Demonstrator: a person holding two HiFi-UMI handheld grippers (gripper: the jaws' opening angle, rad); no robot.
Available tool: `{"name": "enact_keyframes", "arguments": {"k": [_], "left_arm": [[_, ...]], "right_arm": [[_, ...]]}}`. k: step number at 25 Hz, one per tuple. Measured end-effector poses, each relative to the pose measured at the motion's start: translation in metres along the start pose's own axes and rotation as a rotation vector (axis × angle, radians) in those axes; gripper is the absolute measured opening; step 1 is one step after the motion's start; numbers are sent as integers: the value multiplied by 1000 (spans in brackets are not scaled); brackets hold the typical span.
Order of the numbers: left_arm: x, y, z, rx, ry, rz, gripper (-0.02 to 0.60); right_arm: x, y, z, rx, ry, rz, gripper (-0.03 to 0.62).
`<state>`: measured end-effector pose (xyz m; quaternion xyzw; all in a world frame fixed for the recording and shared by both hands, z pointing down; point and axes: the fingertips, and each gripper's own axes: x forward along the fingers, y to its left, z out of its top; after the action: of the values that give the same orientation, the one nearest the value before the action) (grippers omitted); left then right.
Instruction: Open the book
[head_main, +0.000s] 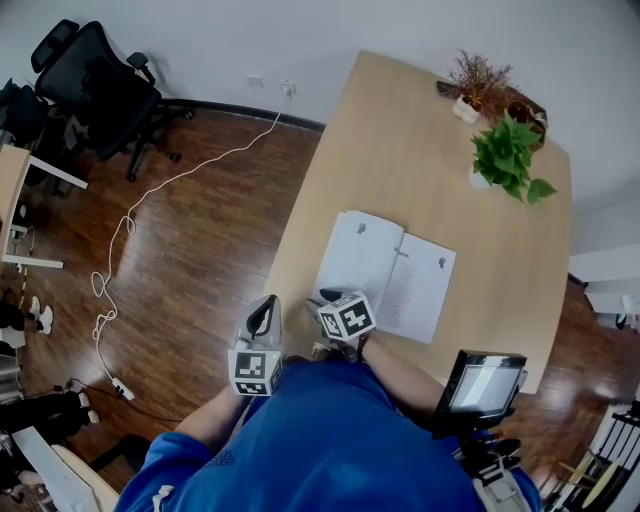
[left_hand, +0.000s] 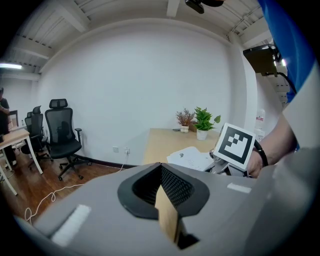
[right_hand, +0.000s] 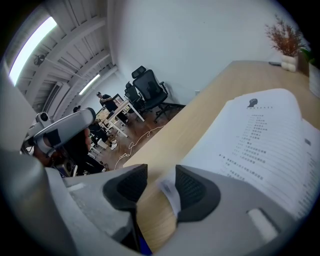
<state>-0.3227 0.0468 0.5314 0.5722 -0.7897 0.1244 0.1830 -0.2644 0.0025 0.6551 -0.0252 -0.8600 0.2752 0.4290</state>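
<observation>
Matt paper book (head_main: 390, 272), smooth wooden table (head_main: 420, 140)

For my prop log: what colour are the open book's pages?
The book has white pages with dark print, clearest in the right gripper view.

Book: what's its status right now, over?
Left gripper shut, empty. Right gripper open beside the book. Book lying open on the table. Nothing blocking.

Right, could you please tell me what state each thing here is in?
book: open, lying flat on the table.
left tool: shut, empty.
right tool: open, gripping nothing, at the book's near corner.
small screen: lit.
</observation>
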Motion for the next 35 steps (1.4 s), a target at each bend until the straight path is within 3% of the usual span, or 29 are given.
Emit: {"name": "enact_keyframes", "arguments": {"k": [7, 14, 27, 35], "left_arm": [[-1, -6, 0, 1, -8, -24, 7], [1, -21, 3, 8, -17, -66, 8], [11, -90, 6, 74, -49, -297, 7], [-2, -149, 14, 128, -83, -360, 6]], "right_arm": [[-15, 4, 2, 16, -60, -13, 167], [-45, 17, 11, -19, -186, -13, 159], [-134, -7, -11, -31, -363, -327, 80], [-188, -9, -42, -66, -455, -443, 38]]}}
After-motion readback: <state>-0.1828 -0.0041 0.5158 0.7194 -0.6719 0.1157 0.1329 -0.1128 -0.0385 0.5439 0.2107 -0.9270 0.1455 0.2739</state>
